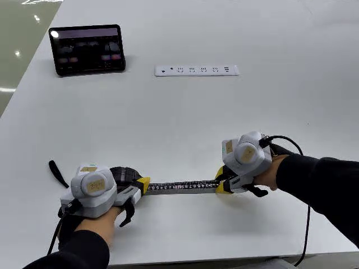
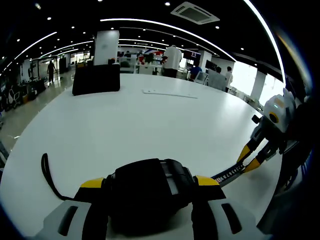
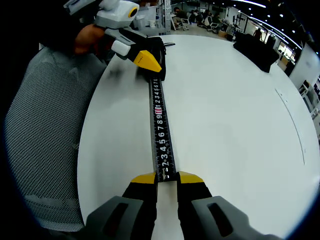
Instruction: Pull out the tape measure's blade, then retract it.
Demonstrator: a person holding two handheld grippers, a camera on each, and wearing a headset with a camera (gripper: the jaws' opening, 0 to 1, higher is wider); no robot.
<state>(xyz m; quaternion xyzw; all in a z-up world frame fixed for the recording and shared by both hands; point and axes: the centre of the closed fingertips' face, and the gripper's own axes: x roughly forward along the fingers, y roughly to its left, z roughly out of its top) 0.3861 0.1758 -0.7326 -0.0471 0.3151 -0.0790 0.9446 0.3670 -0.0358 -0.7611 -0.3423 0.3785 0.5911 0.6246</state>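
Observation:
A black tape measure case (image 1: 125,175) (image 2: 150,192) rests on the white table, and my left gripper (image 1: 139,188) (image 2: 150,186) is shut on it. Its black strap (image 1: 57,174) (image 2: 47,175) trails off to the left. The silver blade (image 1: 182,186) (image 3: 161,130) with black numbers lies stretched flat over the table toward the right. My right gripper (image 1: 220,186) (image 3: 166,178) is shut on the blade's end. In the right gripper view, the left gripper (image 3: 142,57) and case sit at the far end of the blade.
A dark tablet (image 1: 87,49) (image 2: 96,79) stands at the back left of the table (image 1: 185,117). A white power strip (image 1: 196,70) (image 2: 169,93) lies at the back centre. A black cable (image 1: 303,168) runs by the right sleeve. People stand in the room beyond.

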